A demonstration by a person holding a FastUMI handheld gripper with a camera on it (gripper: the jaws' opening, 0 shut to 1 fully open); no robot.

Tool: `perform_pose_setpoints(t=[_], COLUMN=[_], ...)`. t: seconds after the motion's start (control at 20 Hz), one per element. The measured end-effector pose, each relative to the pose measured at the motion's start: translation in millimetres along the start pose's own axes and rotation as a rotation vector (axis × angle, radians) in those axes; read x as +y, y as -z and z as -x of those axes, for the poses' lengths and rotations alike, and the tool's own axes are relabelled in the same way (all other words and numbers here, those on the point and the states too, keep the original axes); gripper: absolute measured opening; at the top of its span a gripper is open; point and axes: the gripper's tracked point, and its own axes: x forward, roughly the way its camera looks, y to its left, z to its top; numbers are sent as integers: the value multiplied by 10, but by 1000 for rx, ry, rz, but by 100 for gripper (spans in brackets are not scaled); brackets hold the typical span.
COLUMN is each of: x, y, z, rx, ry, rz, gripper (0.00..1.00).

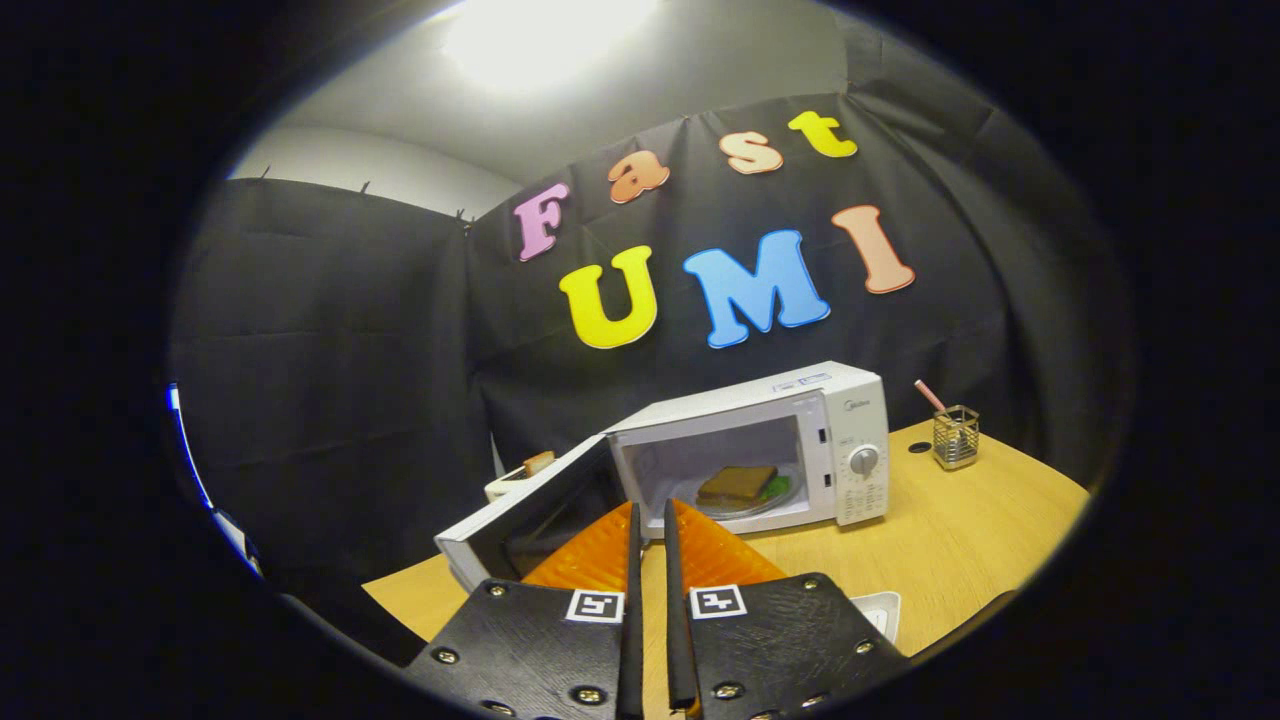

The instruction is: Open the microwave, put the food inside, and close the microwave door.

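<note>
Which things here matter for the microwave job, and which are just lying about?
Job: microwave, its open door, sandwich on the plate inside, gripper with fingers nearly closed on nothing, short of the door.

Lying about: mesh holder with pink stick, small bread piece behind the door.

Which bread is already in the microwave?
The sandwich on the plate inside the open microwave, beyond the nearly closed, empty fingers. The other bread piece sits outside, behind the open door.
</note>
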Motion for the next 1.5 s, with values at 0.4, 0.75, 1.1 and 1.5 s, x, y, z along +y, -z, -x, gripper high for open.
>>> perform_pose_setpoints(t=[0.4,0.75,1.1,1.5], x=[999,1572,1404,681], y=[103,329,503,376], z=[2,-175,-337,-327], rx=[40,96,137,81], ry=[-204,-334,-286,-167], rz=[11,-43,-48,-12], gripper=[10,10,3,3])
